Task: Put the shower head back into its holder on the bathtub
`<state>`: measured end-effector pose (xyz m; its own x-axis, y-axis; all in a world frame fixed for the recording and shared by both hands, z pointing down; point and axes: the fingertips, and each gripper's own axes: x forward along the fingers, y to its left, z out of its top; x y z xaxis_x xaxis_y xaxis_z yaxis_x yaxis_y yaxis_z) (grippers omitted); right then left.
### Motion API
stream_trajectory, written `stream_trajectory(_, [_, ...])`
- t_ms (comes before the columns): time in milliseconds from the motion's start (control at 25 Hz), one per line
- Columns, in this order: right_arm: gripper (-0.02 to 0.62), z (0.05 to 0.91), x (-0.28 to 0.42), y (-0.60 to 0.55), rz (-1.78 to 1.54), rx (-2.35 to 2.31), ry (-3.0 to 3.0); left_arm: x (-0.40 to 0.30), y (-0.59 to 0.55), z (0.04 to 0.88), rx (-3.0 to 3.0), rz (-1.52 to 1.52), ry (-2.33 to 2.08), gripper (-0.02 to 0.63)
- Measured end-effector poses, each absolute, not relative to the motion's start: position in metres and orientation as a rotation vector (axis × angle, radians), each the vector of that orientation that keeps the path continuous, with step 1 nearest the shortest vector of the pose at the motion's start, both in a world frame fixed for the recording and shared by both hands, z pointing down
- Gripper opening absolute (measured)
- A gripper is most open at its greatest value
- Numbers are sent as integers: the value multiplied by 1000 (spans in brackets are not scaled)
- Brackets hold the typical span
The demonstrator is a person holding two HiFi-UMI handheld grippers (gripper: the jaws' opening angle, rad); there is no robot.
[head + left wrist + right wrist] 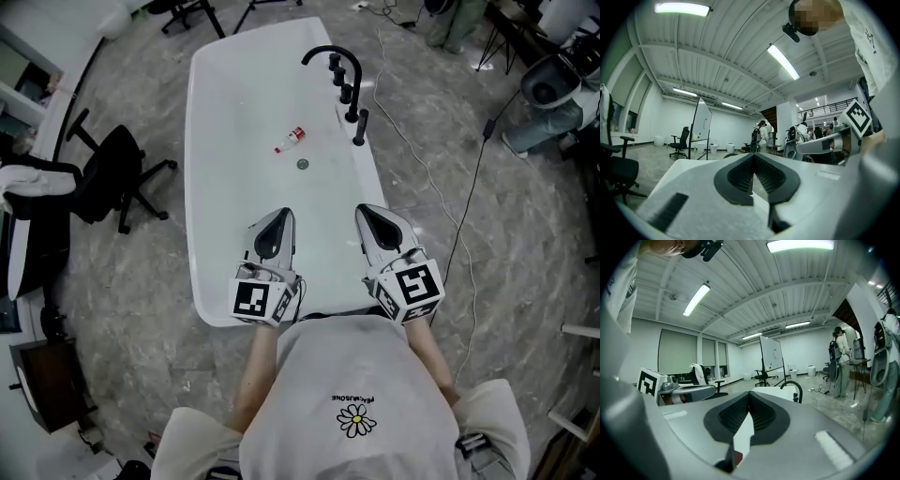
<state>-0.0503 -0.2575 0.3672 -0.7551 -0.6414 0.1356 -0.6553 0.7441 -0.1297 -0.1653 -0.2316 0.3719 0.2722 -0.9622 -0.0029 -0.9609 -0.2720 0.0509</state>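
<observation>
A white bathtub (pixel 211 141) lies lengthwise ahead of me. On its right rim stand a black arched faucet (pixel 330 52), two black knobs and, nearest me, a black upright hand shower (pixel 360 127). My left gripper (pixel 282 215) and right gripper (pixel 366 208) hover side by side over the tub's near end, both shut and holding nothing. Seen from the left gripper view, that gripper (pixel 753 155) points level across the room with its jaws together. The right gripper (pixel 749 393) in its own view is likewise shut, with the faucet (pixel 793 387) beyond it.
A small red-and-white bottle (pixel 291 140) lies in the tub near the drain (pixel 302 164). A black office chair (pixel 112 178) stands left of the tub. A cable (pixel 422 169) runs over the floor to the right. People stand far off (pixel 841 363).
</observation>
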Motion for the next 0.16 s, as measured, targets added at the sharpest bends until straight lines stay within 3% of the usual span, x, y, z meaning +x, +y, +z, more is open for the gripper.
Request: stream_trajectory(160, [8,362,-60,-250,257,1031,-2859,-173,-226,364,2474,-50,-1882,2])
